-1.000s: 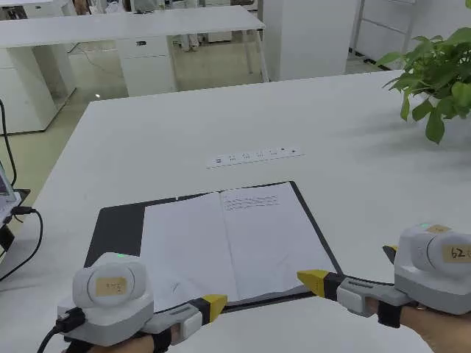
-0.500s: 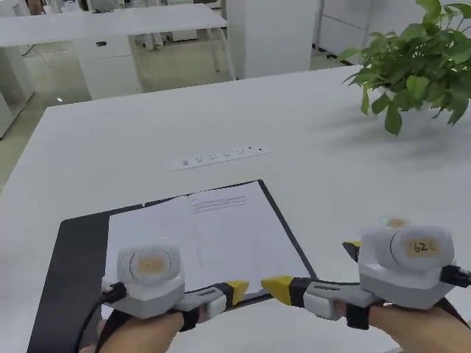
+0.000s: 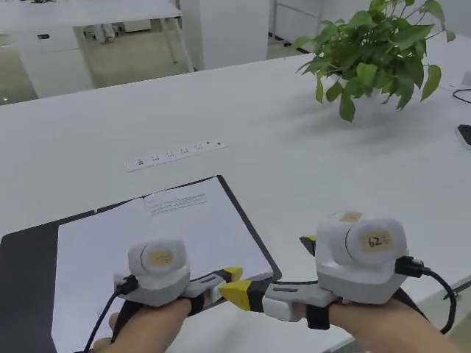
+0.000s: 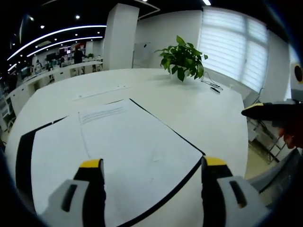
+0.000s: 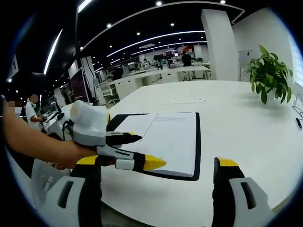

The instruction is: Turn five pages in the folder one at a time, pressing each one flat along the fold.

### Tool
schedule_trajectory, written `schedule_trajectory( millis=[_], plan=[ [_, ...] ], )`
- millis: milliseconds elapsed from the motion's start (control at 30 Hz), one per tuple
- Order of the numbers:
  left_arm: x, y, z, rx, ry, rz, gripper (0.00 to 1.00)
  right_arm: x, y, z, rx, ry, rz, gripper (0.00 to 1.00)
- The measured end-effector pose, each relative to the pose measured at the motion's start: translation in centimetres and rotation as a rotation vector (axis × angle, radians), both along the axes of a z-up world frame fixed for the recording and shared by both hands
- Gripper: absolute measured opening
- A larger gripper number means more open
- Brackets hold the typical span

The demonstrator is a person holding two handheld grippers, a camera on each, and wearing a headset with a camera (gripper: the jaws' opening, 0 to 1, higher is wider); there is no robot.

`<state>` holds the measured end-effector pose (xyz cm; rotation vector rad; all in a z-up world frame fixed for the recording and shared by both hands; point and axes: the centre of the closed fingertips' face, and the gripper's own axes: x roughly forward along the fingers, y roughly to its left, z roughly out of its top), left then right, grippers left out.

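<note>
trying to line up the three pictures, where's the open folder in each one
Head view: folder lower left, cut by the left edge.
Left gripper view: folder in the centre, above the jaws.
Right gripper view: folder in the middle.
Shared landmark: green plant, beyond the folder's right side.

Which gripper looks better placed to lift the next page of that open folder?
Probably the left gripper: its open jaws straddle the right-hand page's near edge. The right gripper hangs further back over the table, with the left one between it and the folder.
</note>
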<state>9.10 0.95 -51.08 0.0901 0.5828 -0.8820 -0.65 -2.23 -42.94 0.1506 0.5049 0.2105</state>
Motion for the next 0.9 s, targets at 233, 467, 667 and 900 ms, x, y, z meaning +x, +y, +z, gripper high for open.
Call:
schedule_trajectory(
  millis=[233, 467, 667, 900],
  plan=[
    [0.4, -2.1, -1.3, 0.017, -0.032, -0.016, 0.79, 0.1, -0.1, 0.1, 0.011, -0.002, -0.003, 0.98],
    [0.6, -2.9, -2.7, 0.064, -0.065, -0.029, 0.72, 0.0, -0.2, -0.1, 0.021, 0.002, -0.01, 0.98],
    [0.6, -2.6, -3.9, 0.119, -0.111, -0.043, 0.66, 0.1, -0.3, -0.2, 0.022, 0.006, -0.013, 0.98],
    [0.6, -2.7, -3.9, 0.098, -0.118, -0.057, 0.63, 0.3, -0.5, -0.6, 0.03, 0.015, -0.022, 0.98]
  ],
)
